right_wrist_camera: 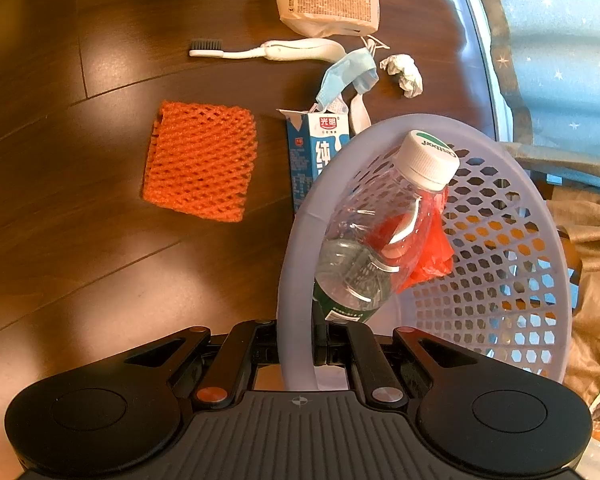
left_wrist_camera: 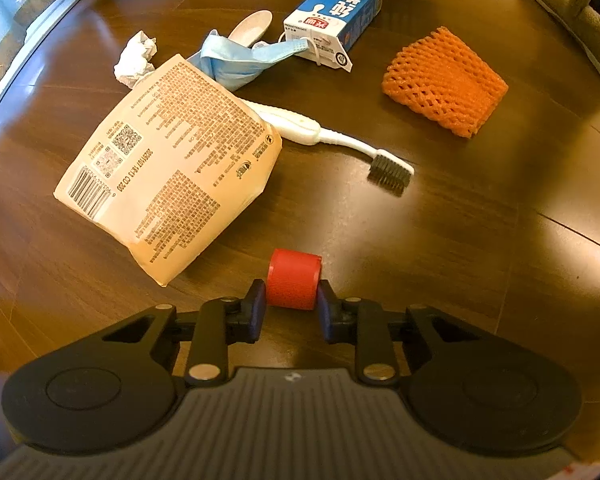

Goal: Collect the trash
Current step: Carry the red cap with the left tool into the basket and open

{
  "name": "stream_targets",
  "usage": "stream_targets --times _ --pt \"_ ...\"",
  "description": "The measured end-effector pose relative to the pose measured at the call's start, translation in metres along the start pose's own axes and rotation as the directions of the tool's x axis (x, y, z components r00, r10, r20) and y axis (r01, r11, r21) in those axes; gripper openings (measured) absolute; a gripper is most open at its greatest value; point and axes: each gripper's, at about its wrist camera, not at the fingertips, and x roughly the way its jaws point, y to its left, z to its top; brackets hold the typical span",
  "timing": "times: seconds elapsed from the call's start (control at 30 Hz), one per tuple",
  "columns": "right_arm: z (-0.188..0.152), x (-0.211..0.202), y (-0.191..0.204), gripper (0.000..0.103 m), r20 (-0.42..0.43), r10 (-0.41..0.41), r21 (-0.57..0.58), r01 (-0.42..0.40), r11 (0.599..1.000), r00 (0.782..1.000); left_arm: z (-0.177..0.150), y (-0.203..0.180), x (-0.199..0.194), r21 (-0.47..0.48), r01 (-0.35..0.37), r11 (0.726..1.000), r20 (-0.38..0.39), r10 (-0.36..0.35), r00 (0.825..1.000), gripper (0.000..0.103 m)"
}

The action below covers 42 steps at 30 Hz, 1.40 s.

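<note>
**Cap clamped, basket gripped**

Left gripper (left_wrist_camera: 291, 294) has its blue pads pressed on either side of a red bottle cap (left_wrist_camera: 293, 279), just near of a beige printed bag (left_wrist_camera: 168, 168) on the wooden floor (left_wrist_camera: 440, 240). Right gripper (right_wrist_camera: 298, 344) is clamped on the near rim of a pale plastic basket (right_wrist_camera: 500, 240), where a clear bottle (right_wrist_camera: 380, 240) lies with red plastic wrap (right_wrist_camera: 432, 252). Beyond lie a toothbrush (left_wrist_camera: 332, 140), orange foam net (left_wrist_camera: 444, 80), milk carton (left_wrist_camera: 336, 20), face mask (left_wrist_camera: 240, 60) and crumpled tissue (left_wrist_camera: 136, 60).

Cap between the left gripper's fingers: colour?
Red ribbed plastic cap, clearest in the left wrist view.
</note>
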Motion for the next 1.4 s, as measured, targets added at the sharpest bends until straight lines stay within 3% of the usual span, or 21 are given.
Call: stream_targets --times 0.3,0.67,1.03,1.4 --pt "0.001 0.000 0.000 0.003 0.001 0.000 -0.005 0.000 1.000 1.000 0.012 -0.001 -0.016 0.007 0.010 1.000 0.029 -0.010 1.000 0.022" --pt "0.000 0.000 0.002 0.003 -0.001 -0.004 -0.019 0.004 1.000 1.000 0.069 0.000 -0.076 0.012 -0.021 1.000 0.146 0.019 0.989 0.022" --pt "0.000 -0.002 0.006 0.003 0.002 -0.006 -0.021 0.006 1.000 1.000 0.159 -0.010 -0.149 0.054 -0.043 0.998 0.307 0.024 0.951 0.022" --pt "0.001 -0.005 0.006 0.003 0.013 -0.001 -0.023 0.001 1.000 1.000 0.235 -0.029 -0.149 0.105 -0.022 0.994 0.399 -0.022 0.917 0.022"
